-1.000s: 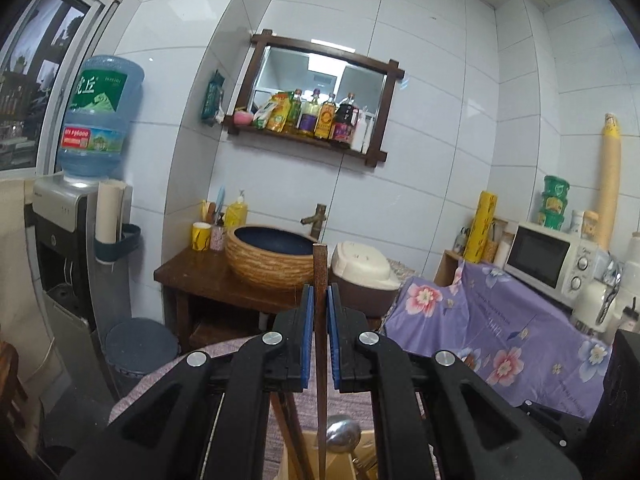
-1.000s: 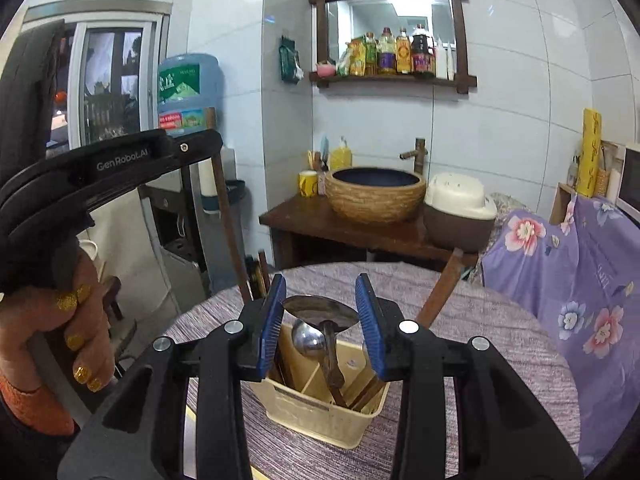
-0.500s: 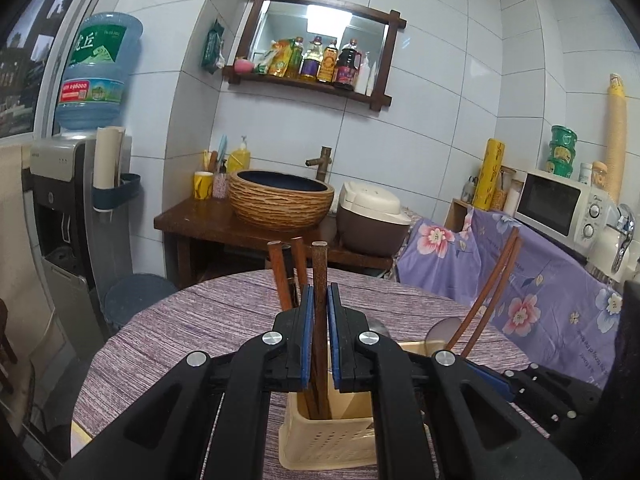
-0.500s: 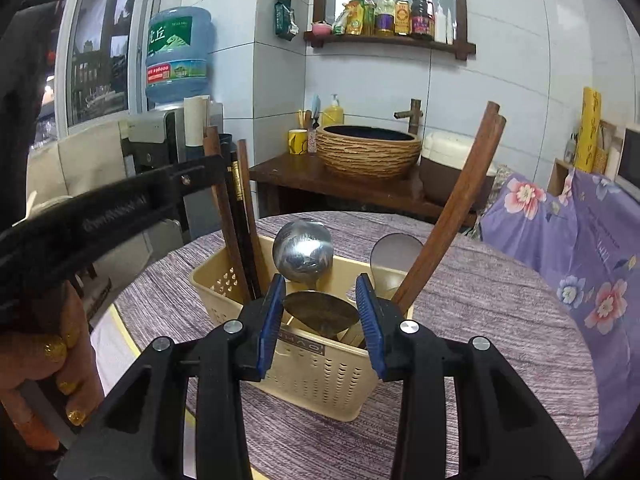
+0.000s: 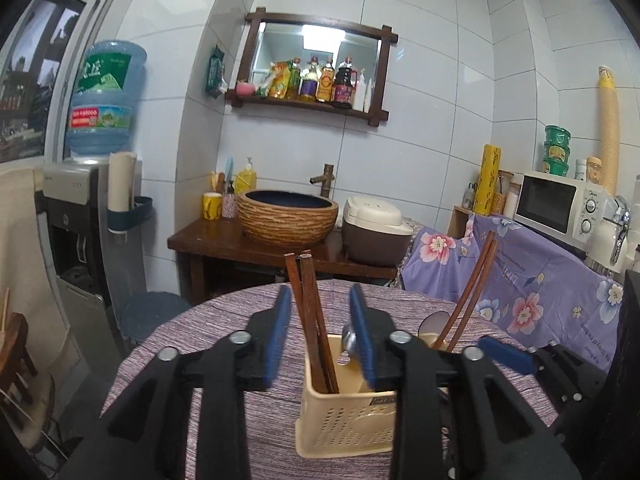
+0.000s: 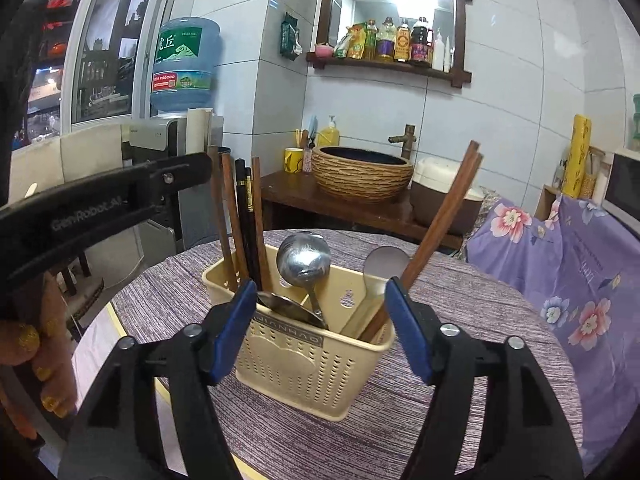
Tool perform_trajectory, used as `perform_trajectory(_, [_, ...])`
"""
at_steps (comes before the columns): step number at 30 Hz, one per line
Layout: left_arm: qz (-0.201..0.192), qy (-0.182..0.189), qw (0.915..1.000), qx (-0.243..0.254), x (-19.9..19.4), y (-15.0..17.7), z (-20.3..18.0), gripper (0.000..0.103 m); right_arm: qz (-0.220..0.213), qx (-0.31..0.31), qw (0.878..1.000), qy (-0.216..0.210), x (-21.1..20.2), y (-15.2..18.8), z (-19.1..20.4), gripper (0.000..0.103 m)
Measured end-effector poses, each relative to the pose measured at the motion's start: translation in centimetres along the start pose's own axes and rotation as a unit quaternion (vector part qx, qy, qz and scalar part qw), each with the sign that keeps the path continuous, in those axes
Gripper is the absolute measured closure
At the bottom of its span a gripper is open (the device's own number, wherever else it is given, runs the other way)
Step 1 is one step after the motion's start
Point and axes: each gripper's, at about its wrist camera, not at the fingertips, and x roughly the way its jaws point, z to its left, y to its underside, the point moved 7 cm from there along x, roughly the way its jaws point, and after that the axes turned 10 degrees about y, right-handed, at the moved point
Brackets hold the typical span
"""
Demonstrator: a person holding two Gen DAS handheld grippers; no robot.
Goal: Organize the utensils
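A cream perforated utensil basket (image 6: 308, 364) stands on the round purple table (image 6: 480, 320); it also shows in the left wrist view (image 5: 340, 420). Several brown and black chopsticks (image 6: 244, 216) stand in its left corner, two more chopsticks (image 6: 444, 216) lean at its right, and steel spoons (image 6: 304, 260) sit in the middle. My left gripper (image 5: 318, 332) is open, its jaws on either side of the standing chopsticks (image 5: 308, 304), not touching them. My right gripper (image 6: 322, 324) is open and empty, just in front of the basket.
Behind the table is a wooden counter with a woven basin (image 5: 288, 216) and a rice cooker (image 5: 376, 228). A water dispenser (image 5: 88, 200) stands at the left. A floral cloth (image 5: 540, 276) and a microwave (image 5: 560, 204) are at the right.
My left gripper lowered a chopstick into the basket's left corner and then opened, letting it go. My right gripper opened wider and the basket now sits closer in its view.
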Motion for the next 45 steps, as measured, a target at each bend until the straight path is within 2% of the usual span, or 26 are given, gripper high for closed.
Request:
perform_trajectory(1, [-0.003, -0.009, 0.9999, 0.004, -0.6, 0.2, 0.1, 0.055, -0.004, -0.001, 1.0, 0.004, -0.6, 0.2, -0.3, 0.024])
perform_trajectory(3, [-0.005, -0.028, 0.9996, 0.009, -1.5, 0.6, 0.4, 0.044, -0.01, -0.001, 1.0, 0.01, -2.2, 0.8, -1.1, 0.021])
perform_trajectory(5, [-0.006, -0.031, 0.9994, 0.011, -2.5, 1.1, 0.5, 0.039, -0.017, 0.0, 1.0, 0.02, -3.6, 1.5, -2.0, 0.012])
perform_trajectory(7, [-0.006, -0.035, 0.9992, 0.016, -3.5, 1.8, 0.6, 0.027, -0.017, 0.006, 1.0, 0.025, -4.7, 2.3, -3.0, 0.008])
perform_trajectory(10, [-0.004, -0.042, 0.9988, 0.023, -4.9, 3.3, 0.4, 0.012, 0.004, 0.022, 0.999, 0.028, -5.7, 4.3, -4.5, 0.006])
perform_trajectory(12, [0.005, -0.041, 0.9986, 0.032, -5.7, 4.9, 0.0, 0.005, 0.019, 0.037, 0.999, 0.033, -6.4, 6.1, -5.3, 0.006])
perform_trajectory(18, [0.008, -0.037, 0.9987, 0.035, -9.8, 10.3, -0.7, 0.005, 0.04, 0.077, 0.996, 0.035, -9.1, 12.2, -5.8, 0.006])
perform_trajectory(21, [0.0, -0.043, 0.9984, 0.037, -12.4, 12.4, -1.5, 0.005, 0.037, 0.099, 0.994, 0.024, -11.4, 14.9, -5.1, 0.006])
perform_trajectory(24, [-0.01, -0.032, 0.999, 0.03, -14.8, 13.9, -2.5, 0.005, 0.024, 0.107, 0.994, 0.021, -14.4, 17.1, -4.0, 0.006])
perform_trajectory(31, [-0.021, -0.024, 0.9992, 0.022, -18.6, 15.8, -3.8, 0.005, -0.025, 0.089, 0.995, 0.03, -20.4, 18.9, -2.5, 0.006])
perform_trajectory(33, [-0.035, -0.023, 0.999, 0.018, -19.6, 16.1, -4.2, 0.005, -0.033, 0.092, 0.995, 0.021, -21.8, 19.3, -2.1, 0.006])
perform_trajectory(45, [-0.044, -0.027, 0.9981, 0.032, -21.0, 17.3, -4.7, 0.005, -0.038, 0.103, 0.994, 0.027, -22.8, 19.4, -2.6, 0.006])
